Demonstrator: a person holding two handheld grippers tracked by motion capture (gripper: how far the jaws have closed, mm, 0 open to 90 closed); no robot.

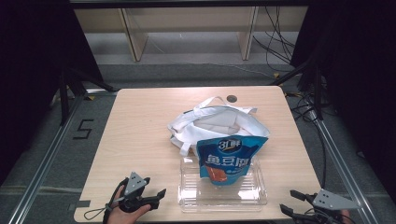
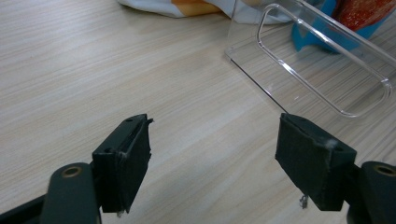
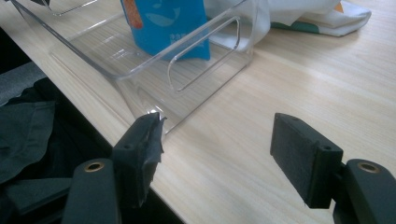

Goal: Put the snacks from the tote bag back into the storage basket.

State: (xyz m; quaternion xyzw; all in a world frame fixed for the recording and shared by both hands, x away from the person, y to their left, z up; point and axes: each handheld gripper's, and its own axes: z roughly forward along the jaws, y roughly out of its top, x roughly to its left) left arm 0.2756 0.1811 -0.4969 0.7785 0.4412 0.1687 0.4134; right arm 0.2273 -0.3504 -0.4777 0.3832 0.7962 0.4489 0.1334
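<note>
I am holding both tools low at the bottom edge of the high view, my left gripper [image 1: 156, 196] at the lower left and my right gripper [image 1: 292, 207] at the lower right, flanking the clear plastic bin [image 1: 223, 198] that is sitting at the lower middle of the wooden table [image 1: 135, 126]. Both sets of jaws are standing wide apart with nothing between them; in the left gripper view the bin's near corner [image 2: 261, 74] is lying at the upper right, ahead of my pads, and in the right gripper view its handled end wall [image 3: 205, 56] is filling the upper left, close to my left pad but apart from it. The blue snack pouch [image 1: 229, 158] is leaning in the bin at the centre of the high view, its top resting against the white tote bag [image 1: 219, 123] just behind. I am judging the step to be closing in on the bin from both ends, so I am keeping the jaws open, aiming each one squarely at an end wall by its handle slot, and moving in evenly so the bin is not skidding. The clear walls are hard to read, so I may be misjudging how near the rim is.
</note>
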